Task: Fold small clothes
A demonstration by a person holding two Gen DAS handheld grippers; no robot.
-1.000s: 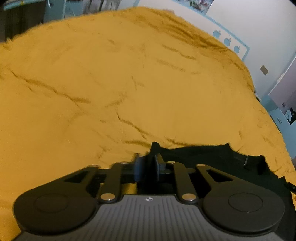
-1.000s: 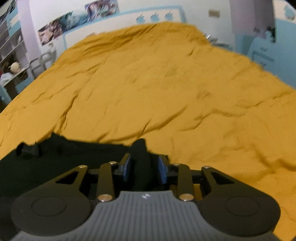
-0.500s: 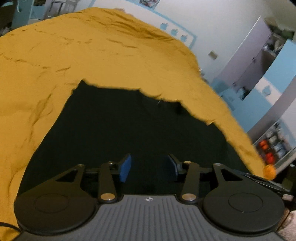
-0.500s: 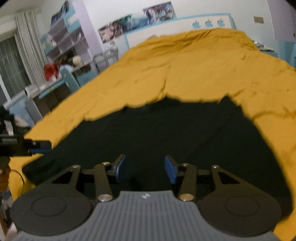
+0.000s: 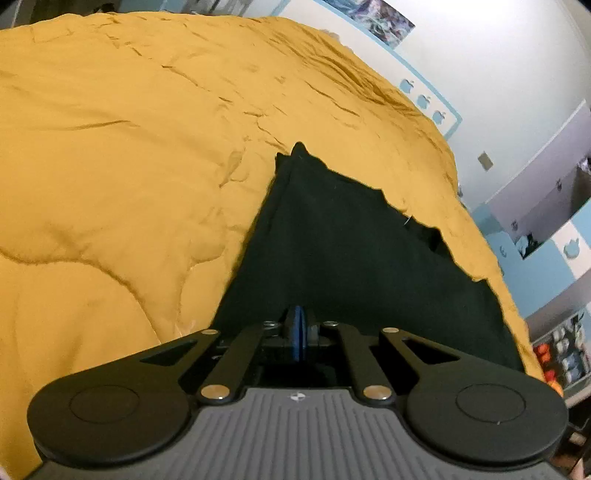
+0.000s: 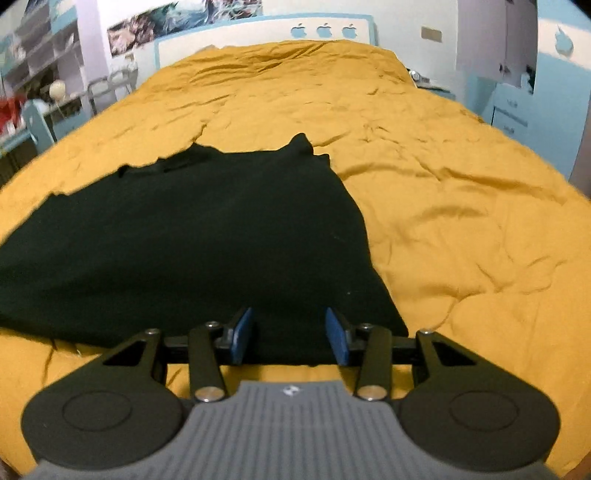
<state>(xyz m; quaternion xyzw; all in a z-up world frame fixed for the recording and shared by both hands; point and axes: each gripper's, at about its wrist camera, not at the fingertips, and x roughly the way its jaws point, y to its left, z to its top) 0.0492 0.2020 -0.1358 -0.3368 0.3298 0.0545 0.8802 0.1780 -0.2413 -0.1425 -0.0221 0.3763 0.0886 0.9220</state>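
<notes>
A black garment [image 5: 351,258] lies spread flat on the mustard-yellow bedcover [image 5: 129,166]. My left gripper [image 5: 297,332] hangs over its near left part. Its jaws are closing and the blue pads meet with no cloth showing between them. In the right wrist view the same garment [image 6: 184,229] stretches away to the left. My right gripper [image 6: 291,338] sits at its near right hem. Its jaws are closing a little but still stand apart, the hem lying between the pads [image 6: 338,336] untouched.
The bedcover [image 6: 443,221] is wrinkled all around the garment. A white headboard with blue apple stickers [image 6: 325,31] closes the far end. Shelves [image 6: 37,55] stand to the left of the bed, blue cupboards [image 6: 517,103] to the right.
A second ago both grippers pinched black cloth. Half a second ago both stood open over the spread garment. Now the left has shut again and both sit nearer the garment's near edge.
</notes>
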